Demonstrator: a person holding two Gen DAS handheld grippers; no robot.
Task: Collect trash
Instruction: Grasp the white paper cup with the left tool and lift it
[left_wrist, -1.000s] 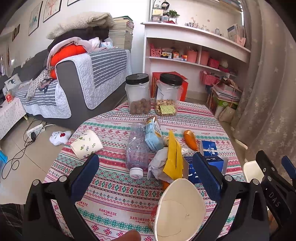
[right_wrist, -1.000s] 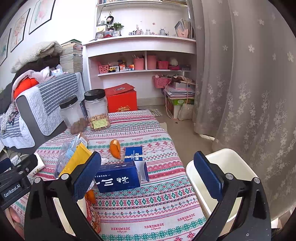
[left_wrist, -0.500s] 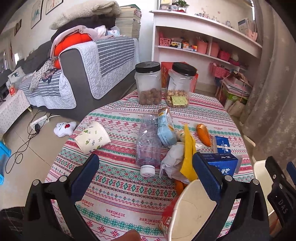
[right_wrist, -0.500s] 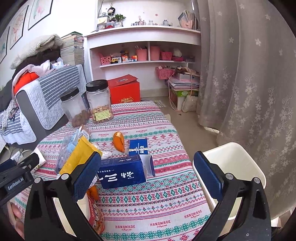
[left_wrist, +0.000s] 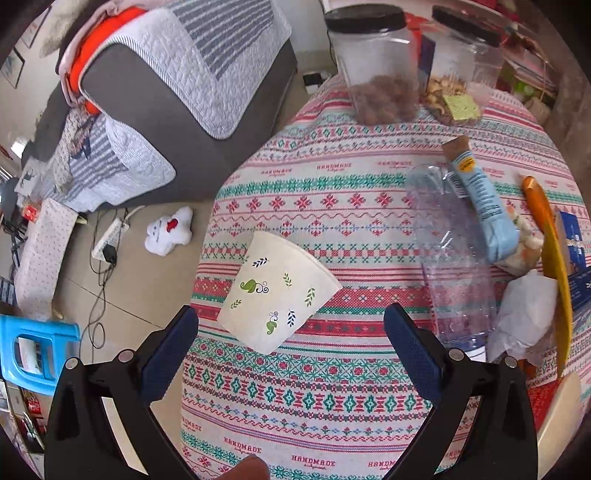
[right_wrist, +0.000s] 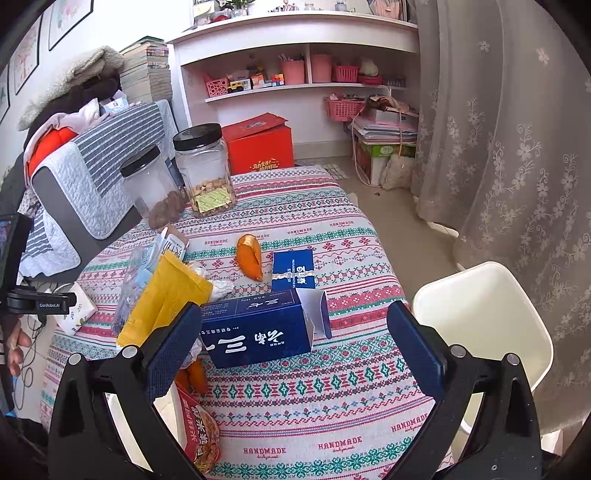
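Note:
A white paper cup with leaf prints (left_wrist: 279, 291) lies on its side on the patterned tablecloth (left_wrist: 314, 406). My left gripper (left_wrist: 291, 349) is open and empty, just short of the cup. Right of it lie a crushed clear bottle (left_wrist: 448, 254), a light blue carton (left_wrist: 480, 206), crumpled white paper (left_wrist: 524, 317) and a yellow wrapper (left_wrist: 559, 280). My right gripper (right_wrist: 295, 350) is open and empty just before an open dark blue box (right_wrist: 258, 332). An orange peel (right_wrist: 251, 258), the yellow wrapper (right_wrist: 166, 295) and a red noodle cup (right_wrist: 199, 432) lie near.
Two black-lidded jars (right_wrist: 205, 170) stand at the table's far side. A white bin (right_wrist: 484, 325) stands on the floor right of the table. A sofa (left_wrist: 166, 92), a blue stool (left_wrist: 33, 354) and cables (left_wrist: 103, 258) are on the left.
My left gripper has swung left and down toward the paper cup, which now lies between its open fingers' line. My right gripper has moved closer to the blue box.

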